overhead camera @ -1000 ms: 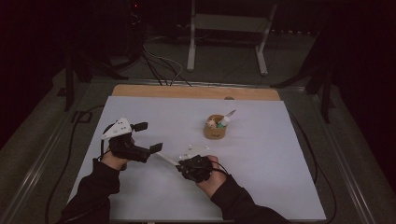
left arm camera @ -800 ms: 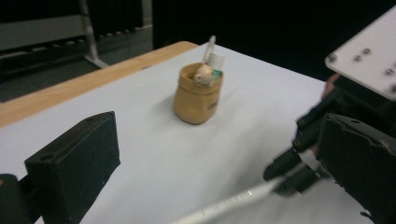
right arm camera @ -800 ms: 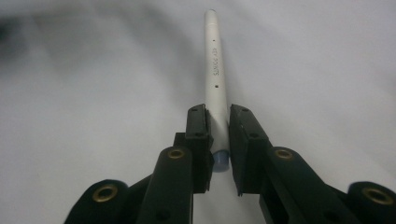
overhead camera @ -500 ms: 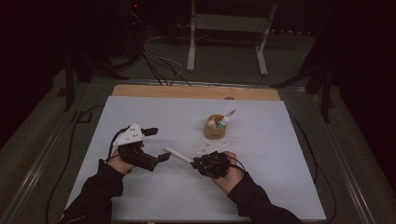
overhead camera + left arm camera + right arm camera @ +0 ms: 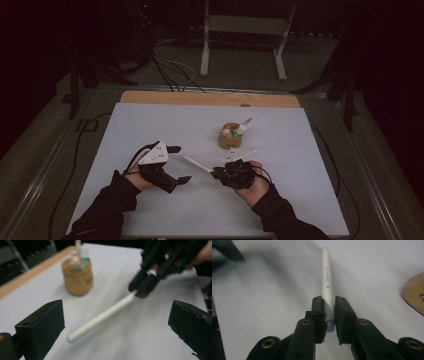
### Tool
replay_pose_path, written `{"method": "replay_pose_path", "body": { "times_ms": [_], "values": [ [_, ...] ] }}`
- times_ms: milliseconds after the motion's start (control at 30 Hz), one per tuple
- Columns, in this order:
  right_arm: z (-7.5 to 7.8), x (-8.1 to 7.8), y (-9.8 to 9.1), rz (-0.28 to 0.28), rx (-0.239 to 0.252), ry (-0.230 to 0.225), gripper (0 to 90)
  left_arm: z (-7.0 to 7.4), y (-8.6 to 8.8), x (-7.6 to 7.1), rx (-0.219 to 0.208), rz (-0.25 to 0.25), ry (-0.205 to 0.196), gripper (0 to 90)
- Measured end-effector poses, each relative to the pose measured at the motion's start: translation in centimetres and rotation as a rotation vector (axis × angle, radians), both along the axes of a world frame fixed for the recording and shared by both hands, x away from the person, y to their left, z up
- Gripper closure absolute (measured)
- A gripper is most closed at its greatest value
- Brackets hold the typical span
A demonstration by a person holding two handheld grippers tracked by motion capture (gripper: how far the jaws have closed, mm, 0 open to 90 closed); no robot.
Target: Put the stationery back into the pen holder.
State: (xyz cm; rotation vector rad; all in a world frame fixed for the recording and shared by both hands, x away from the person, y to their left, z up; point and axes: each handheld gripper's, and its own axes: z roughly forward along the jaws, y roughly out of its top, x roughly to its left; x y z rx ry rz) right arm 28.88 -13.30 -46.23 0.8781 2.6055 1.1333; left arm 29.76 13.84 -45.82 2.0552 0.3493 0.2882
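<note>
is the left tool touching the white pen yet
Apart. In the left gripper view the left tool stands wide open and the white pen, held by the right tool, lies between the jaws with bare table on both sides.

White pen [image 5: 327,277] with small dark lettering along the barrel and a pale blue-grey end cap; both grippers black, right gripper [image 5: 328,307] with brass-coloured screws, left gripper [image 5: 172,165] topped by a light grey plate. Tan-brown holder [image 5: 77,277] with a green-and-white item and a cream one inside. White table [image 5: 150,125] with a light wood strip at the far edge; black sleeves.
</note>
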Motion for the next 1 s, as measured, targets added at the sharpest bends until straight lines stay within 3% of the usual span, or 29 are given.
{"method": "replay_pose_path", "body": {
  "times_ms": [33,100,167,200,367,567,800,1000],
  "values": [
    [0.1,0.0,0.0,-0.002,0.005,0.003,78.4,-0.2,-0.5,-0.2,0.050,-0.004,-0.034,1.1],
    [0.3,0.1,-0.1,-0.004,0.020,0.022,78.4,-0.4,-0.9,-0.4,0.082,-0.004,-0.063,5.8],
    [0.4,0.1,-0.1,-0.001,0.017,0.021,78.4,-0.6,-1.4,-0.6,0.127,-0.003,-0.121,7.0],
    [0.4,0.1,-0.1,-0.001,0.017,0.021,78.4,-0.6,-1.4,-0.6,0.127,-0.003,-0.121,8.9],
    [0.4,0.1,-0.1,-0.009,0.027,0.041,78.5,-1.5,-2.5,-1.4,0.235,-0.002,-0.294,21.0],
    [0.5,0.3,-0.1,-0.026,0.029,0.052,78.4,-2.3,-3.5,-2.2,0.338,-0.011,-0.470,38.2],
    [0.5,0.5,0.2,-0.025,0.022,0.069,78.4,-3.1,-4.3,-2.7,0.413,-0.005,-0.616,49.3],
    [0.6,0.6,0.7,-0.023,0.028,0.079,78.4,-3.9,-4.8,-2.9,0.525,-0.019,-0.707,58.1]
  ]
}}
